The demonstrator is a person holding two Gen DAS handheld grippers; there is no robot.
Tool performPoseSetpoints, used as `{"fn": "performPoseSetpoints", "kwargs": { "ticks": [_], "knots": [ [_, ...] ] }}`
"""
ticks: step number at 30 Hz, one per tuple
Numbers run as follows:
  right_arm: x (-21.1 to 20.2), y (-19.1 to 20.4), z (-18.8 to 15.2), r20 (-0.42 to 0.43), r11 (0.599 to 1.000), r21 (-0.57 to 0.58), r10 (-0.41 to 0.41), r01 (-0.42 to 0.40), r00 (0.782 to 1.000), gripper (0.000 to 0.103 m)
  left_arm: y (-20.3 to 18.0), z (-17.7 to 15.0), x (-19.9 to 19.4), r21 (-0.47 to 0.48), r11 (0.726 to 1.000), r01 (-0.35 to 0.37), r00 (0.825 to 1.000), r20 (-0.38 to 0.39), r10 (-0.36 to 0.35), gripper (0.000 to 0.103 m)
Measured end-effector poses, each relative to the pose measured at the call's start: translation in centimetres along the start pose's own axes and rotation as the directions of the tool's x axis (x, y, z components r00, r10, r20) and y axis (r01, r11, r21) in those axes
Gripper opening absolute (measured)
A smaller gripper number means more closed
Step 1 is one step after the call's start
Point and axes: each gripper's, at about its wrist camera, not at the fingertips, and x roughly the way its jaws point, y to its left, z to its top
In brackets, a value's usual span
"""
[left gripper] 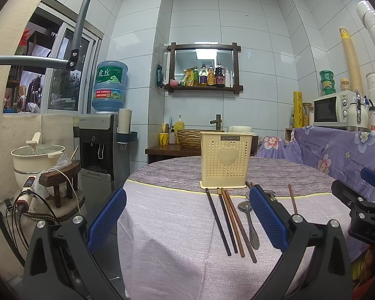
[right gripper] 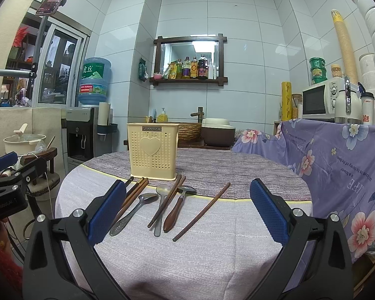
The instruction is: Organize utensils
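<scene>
left gripper (left gripper: 187, 217) fingers spread, empty. right gripper (right gripper: 187, 212) fingers spread, empty. chopsticks (left gripper: 231, 222), spoons (right gripper: 160, 205) loose on table (right gripper: 212, 262) before upright holder (right gripper: 152, 150).

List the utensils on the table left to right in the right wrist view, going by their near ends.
Steel spoon → brown chopstick → second steel spoon → wooden-handled spoon → lone chopstick. The chopsticks at far left sit partly behind the gripper finger, so they are left out.
</scene>
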Motion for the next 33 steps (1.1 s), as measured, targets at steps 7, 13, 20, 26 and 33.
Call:
{"fn": "performPoseSetpoints", "kwargs": {
  "ticks": [7,13,20,26,33],
  "knots": [
    [-0.06,-0.02,-0.05,-0.001,1.0,0.002,0.0,0.0,1.0,0.097,-0.13,-0.12,0.24,0.0,1.0,0.002,1.0,-0.005,-0.002,0.098],
    [-0.05,0.02,-0.08,0.0,1.0,0.004,-0.001,0.001,1.0,0.097,-0.13,-0.1,0.25,0.0,1.0,0.001,1.0,-0.005,-0.001,0.098],
    [-0.05,-0.07,0.03,-0.005,1.0,0.004,0.001,-0.001,1.0,0.097,-0.24,-0.29,0.26,0.001,1.0,0.0,1.0,-0.007,0.0,0.098],
    [-0.03,-0.16,0.03,-0.012,1.0,0.005,0.001,-0.001,1.0,0.097,-0.19,-0.51,0.45,0.0,1.0,0.002,1.0,-0.015,-0.002,0.098],
    [0.0,-0.23,0.03,-0.015,1.0,0.006,0.003,-0.002,1.0,0.097,-0.18,-0.49,0.48,-0.001,1.0,0.002,1.0,-0.016,-0.002,0.098]
  ]
}}
